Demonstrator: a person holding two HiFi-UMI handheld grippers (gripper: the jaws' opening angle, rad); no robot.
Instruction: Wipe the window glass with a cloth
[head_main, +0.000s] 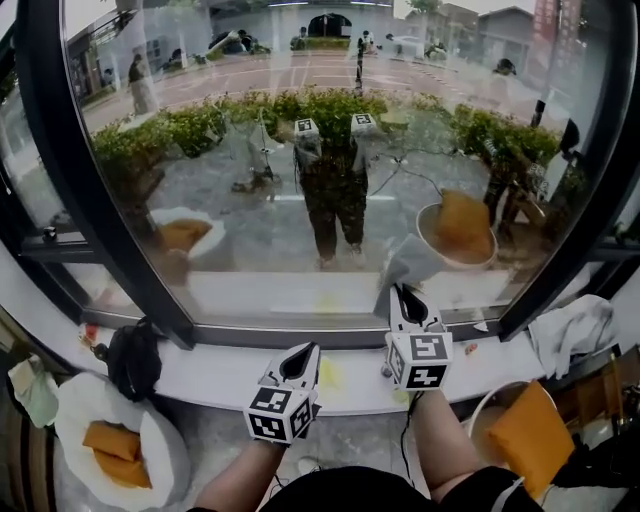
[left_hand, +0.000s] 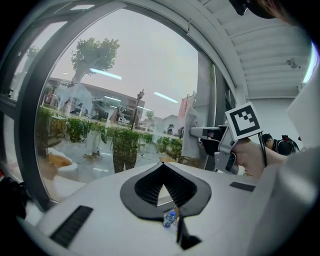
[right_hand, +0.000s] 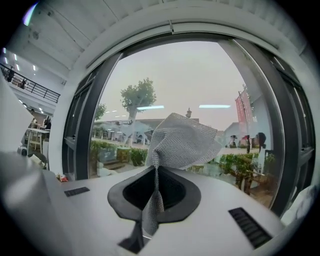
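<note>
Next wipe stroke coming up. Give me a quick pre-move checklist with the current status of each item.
1. Cloth gripped by the right claw: ok, the claw is shut on it and the cloth fans out above the tips.
2. Cloth touching the window glass: cannot tell; it is close to the lower pane.
3. Left claw out of the stroke path: ok, it is low over the sill.
4. Left claw free: ok, shut with nothing in it.
5. Pane above the cloth unobstructed on this side: ok.
</note>
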